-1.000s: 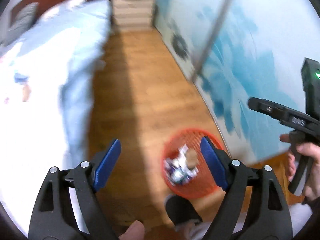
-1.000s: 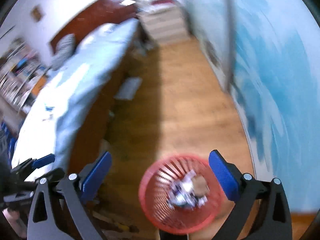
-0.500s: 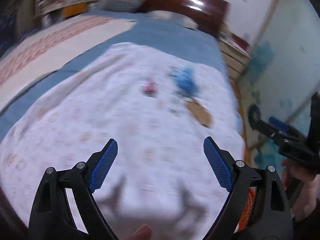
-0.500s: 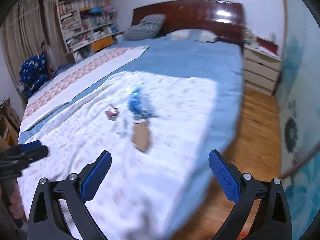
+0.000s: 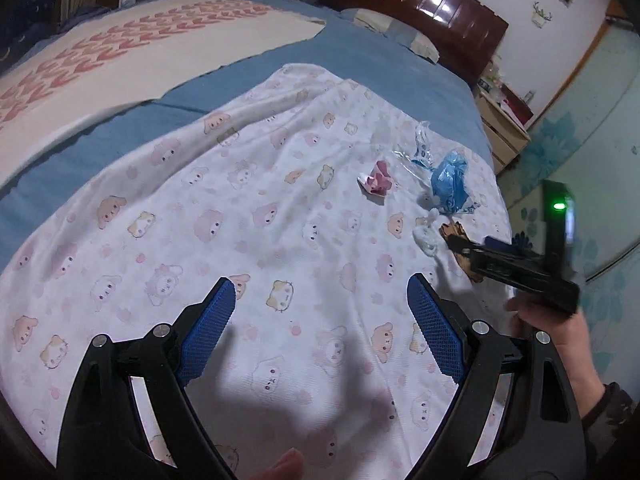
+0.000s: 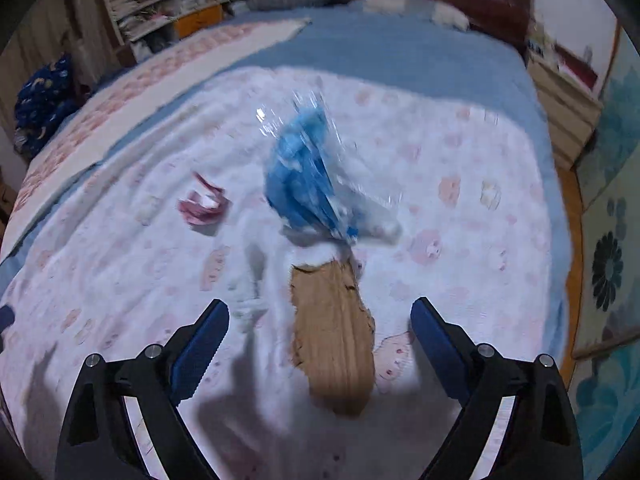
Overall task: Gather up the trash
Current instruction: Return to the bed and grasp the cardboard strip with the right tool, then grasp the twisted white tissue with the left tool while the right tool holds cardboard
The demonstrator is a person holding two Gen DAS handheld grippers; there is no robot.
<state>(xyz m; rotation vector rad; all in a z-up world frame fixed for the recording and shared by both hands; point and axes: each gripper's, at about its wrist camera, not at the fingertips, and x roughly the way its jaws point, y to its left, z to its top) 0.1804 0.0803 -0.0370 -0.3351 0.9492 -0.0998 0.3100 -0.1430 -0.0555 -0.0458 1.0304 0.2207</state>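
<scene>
Trash lies on the white cartoon-print blanket (image 5: 248, 216): a blue plastic wrapper (image 5: 450, 186) (image 6: 308, 176), a crumpled pink wrapper (image 5: 376, 182) (image 6: 204, 206), a clear plastic scrap (image 5: 420, 148), a white tissue bit (image 5: 428, 236) and a torn brown cardboard piece (image 6: 332, 336). My right gripper (image 6: 319, 307) hovers over the cardboard, which shows between its jaws. The jaws are closing and the pads do not touch it. In the left wrist view the right gripper (image 5: 474, 242) partly hides the cardboard. My left gripper (image 5: 320, 312) stands open over bare blanket, left of the trash.
The bed has a blue sheet (image 5: 360, 64), a cream blanket with pink marks (image 5: 120, 52), pillows and a dark wooden headboard (image 5: 440, 4). A nightstand (image 6: 560, 92) and wooden floor (image 6: 570, 240) lie past the bed's right edge. A bookshelf (image 6: 160, 4) stands at the far left.
Both views have swung from the floor and the red basket of trash up onto the bed. The right gripper has come close over the cardboard and blue wrapper.
</scene>
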